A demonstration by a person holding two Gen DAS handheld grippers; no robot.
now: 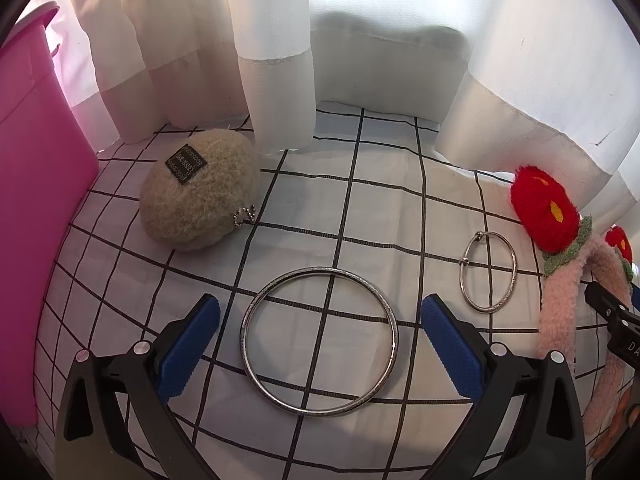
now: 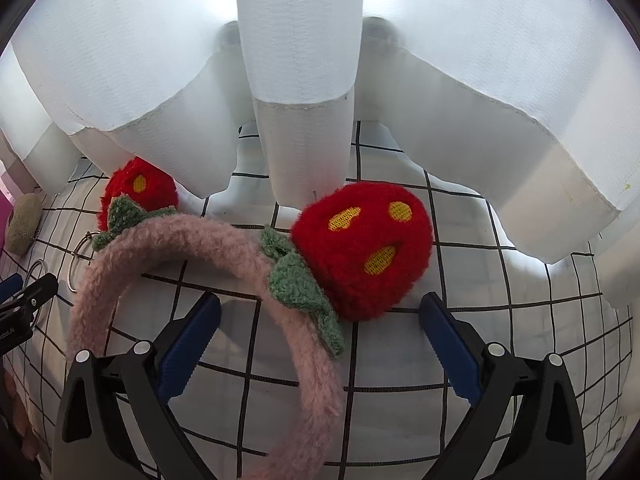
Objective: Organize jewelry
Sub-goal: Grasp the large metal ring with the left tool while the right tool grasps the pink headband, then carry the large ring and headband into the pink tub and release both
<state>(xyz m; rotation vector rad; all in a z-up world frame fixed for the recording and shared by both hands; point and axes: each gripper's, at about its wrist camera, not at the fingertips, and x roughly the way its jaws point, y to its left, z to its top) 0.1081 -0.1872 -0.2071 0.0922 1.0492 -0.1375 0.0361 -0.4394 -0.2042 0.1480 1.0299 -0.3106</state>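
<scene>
A large silver bangle (image 1: pixel 390 312) lies flat on the checked cloth, between the open fingers of my left gripper (image 1: pixel 320 308). A smaller silver bangle (image 1: pixel 513 268) lies to its right. A pink fuzzy headband (image 2: pixel 192 236) with two red strawberry pom-poms (image 2: pixel 362 248) lies across the right wrist view, its band running between the open fingers of my right gripper (image 2: pixel 320 308). The headband also shows at the right edge of the left wrist view (image 1: pixel 560 304). The small bangle shows in the right wrist view (image 2: pixel 72 270) left of the headband.
A pink plastic bin (image 1: pixel 36 184) stands at the left. A beige felt pouch (image 1: pixel 200 188) with a bead chain lies near it. White curtains (image 1: pixel 280 60) hang down at the back of the checked tablecloth (image 1: pixel 380 208).
</scene>
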